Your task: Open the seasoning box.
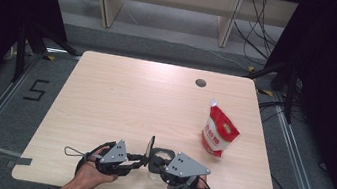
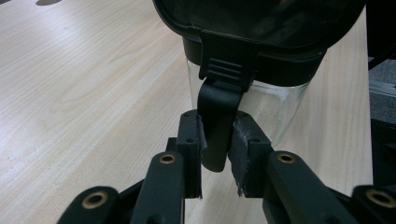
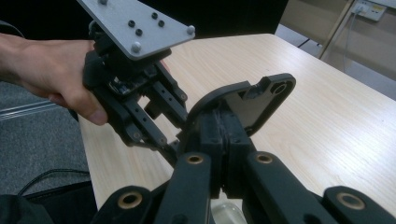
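Black tools [image 1: 142, 160] pinching jar lid [image 1: 149, 147]

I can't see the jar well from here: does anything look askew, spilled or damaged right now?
Nothing spilled or broken. The jar's black lid stands swung up on edge, pinched by the right gripper, while the left gripper clamps the black latch tab on the clear jar. The red-and-white pouch sits apart, leaning but closed.

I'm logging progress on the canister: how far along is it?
Done: the black lid is swung up off the clear canister. In hand: the left gripper clamps the canister's black handle, and the right gripper pinches the lid. Left: the red-and-white pouch lies untouched on the table.
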`<action>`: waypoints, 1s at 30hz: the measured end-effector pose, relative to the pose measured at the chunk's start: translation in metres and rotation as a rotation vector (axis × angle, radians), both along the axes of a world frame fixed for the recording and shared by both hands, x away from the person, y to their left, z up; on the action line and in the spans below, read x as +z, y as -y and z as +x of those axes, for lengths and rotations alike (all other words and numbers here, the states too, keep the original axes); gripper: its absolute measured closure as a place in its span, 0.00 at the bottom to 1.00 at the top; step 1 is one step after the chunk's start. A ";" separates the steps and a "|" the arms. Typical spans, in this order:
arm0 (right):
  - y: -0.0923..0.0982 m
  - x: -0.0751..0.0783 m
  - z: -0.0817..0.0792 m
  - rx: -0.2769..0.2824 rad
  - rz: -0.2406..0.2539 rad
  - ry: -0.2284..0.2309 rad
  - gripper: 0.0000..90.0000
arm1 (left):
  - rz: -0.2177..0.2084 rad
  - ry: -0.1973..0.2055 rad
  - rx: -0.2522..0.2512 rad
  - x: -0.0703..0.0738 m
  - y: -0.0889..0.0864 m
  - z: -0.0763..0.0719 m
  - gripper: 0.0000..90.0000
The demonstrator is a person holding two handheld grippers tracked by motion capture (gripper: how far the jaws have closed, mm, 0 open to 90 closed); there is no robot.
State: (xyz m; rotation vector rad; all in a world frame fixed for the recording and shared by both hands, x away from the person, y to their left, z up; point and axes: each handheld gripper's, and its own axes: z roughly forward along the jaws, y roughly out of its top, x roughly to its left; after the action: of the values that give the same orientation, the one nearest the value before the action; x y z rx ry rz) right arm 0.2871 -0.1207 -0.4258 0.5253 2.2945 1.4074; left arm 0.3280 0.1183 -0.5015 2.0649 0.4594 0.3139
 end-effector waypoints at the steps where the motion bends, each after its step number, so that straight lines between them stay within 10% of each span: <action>1: -0.002 0.000 0.000 0.003 0.002 0.003 1.00 | -0.011 -0.019 0.015 0.000 0.001 -0.002 0.82; 19: -0.014 0.002 -0.001 0.017 -0.024 0.028 0.97 | -0.003 -0.010 0.025 0.000 0.002 -0.002 0.83; 30: 0.022 0.004 -0.003 -0.057 -0.016 0.028 0.87 | -0.012 -0.026 0.014 0.000 -0.001 -0.003 0.82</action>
State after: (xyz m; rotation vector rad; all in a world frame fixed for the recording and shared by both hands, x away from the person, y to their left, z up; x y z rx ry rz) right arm 0.2841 -0.1427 -0.4221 0.5587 2.2489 1.3600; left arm 0.3246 0.1190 -0.5010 2.0570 0.4912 0.2920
